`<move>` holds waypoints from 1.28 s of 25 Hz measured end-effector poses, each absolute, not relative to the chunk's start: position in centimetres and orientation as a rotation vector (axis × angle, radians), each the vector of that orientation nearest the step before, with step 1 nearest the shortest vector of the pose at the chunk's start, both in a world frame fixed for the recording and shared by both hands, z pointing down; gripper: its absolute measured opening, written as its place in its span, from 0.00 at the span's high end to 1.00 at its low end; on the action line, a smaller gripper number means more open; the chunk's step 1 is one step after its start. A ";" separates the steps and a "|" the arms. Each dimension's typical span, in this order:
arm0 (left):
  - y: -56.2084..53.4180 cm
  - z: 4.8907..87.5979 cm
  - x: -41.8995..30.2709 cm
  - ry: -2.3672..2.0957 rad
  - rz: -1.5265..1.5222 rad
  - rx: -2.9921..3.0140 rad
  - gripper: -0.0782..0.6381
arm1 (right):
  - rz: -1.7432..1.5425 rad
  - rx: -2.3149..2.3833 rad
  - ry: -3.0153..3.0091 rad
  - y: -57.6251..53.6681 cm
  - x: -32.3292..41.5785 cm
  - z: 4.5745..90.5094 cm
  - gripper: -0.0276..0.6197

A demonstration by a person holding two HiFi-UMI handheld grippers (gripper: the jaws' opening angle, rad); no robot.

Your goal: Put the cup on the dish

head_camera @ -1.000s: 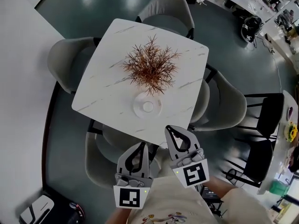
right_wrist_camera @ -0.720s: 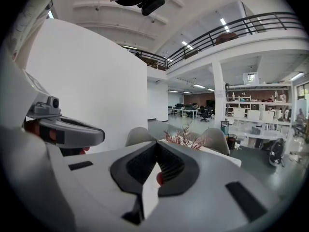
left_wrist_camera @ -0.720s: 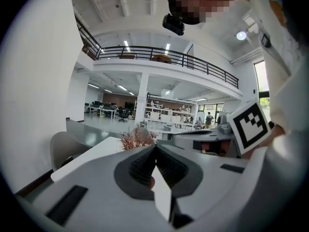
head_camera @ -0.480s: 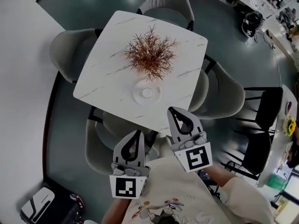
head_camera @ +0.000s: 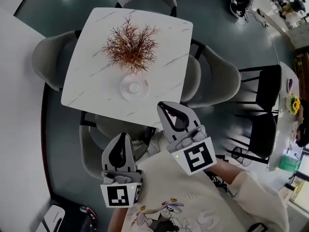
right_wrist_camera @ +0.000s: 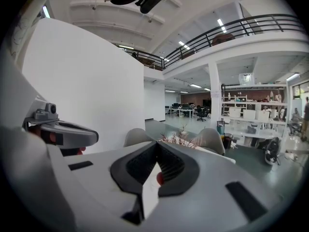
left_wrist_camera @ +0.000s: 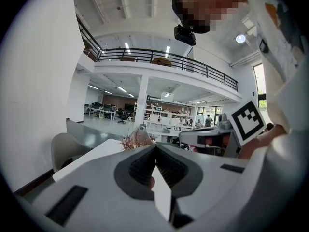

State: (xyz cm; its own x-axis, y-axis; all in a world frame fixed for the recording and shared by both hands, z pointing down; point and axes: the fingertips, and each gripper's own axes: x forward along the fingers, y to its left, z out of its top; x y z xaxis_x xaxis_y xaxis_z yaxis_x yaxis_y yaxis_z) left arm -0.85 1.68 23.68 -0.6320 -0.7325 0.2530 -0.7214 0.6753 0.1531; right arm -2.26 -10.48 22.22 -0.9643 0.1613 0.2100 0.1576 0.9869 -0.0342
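Note:
A white dish [head_camera: 126, 94] lies on the near side of the white marble table [head_camera: 89, 71], with a small white cup [head_camera: 134, 87] standing on its middle. Both grippers are held close to my body, short of the table. The left gripper [head_camera: 121, 140] is low at the left, its jaws shut with nothing between them [left_wrist_camera: 155, 148]. Higher and nearer the table's near corner, the right gripper [head_camera: 164, 108] is also shut and empty [right_wrist_camera: 157, 147]. Neither touches the cup or dish.
A dried reddish-brown plant [head_camera: 130, 47] stands at the table's centre, just behind the dish. Grey chairs [head_camera: 217, 81] ring the table, one [head_camera: 104, 139] tucked in between me and it. Black chairs [head_camera: 263, 105] stand to the right.
The left gripper has dropped back toward my body. The right gripper has stayed near the table's corner. The table now sits further left in the head view.

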 end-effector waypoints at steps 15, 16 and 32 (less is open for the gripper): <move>3.7 25.1 0.5 -2.544 -0.060 1.122 0.89 | 0.021 -0.441 -2.732 -1.5 3.0 24.5 0.95; 3.6 25.3 0.6 -2.539 -0.059 1.124 0.89 | 0.033 -0.449 -2.752 -1.0 3.2 24.3 0.95; 4.1 25.6 0.9 -2.528 -0.069 1.108 0.89 | 0.035 -0.426 -2.843 -0.7 4.7 23.0 0.95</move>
State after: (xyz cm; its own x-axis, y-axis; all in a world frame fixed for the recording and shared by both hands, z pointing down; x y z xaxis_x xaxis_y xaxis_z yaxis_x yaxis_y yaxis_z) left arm 0.86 4.06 25.59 -0.6179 -0.7180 0.3205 -0.6993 0.6881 0.1934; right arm 4.73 -0.66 22.99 -0.9215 0.2910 0.2573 0.2845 0.9566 -0.0628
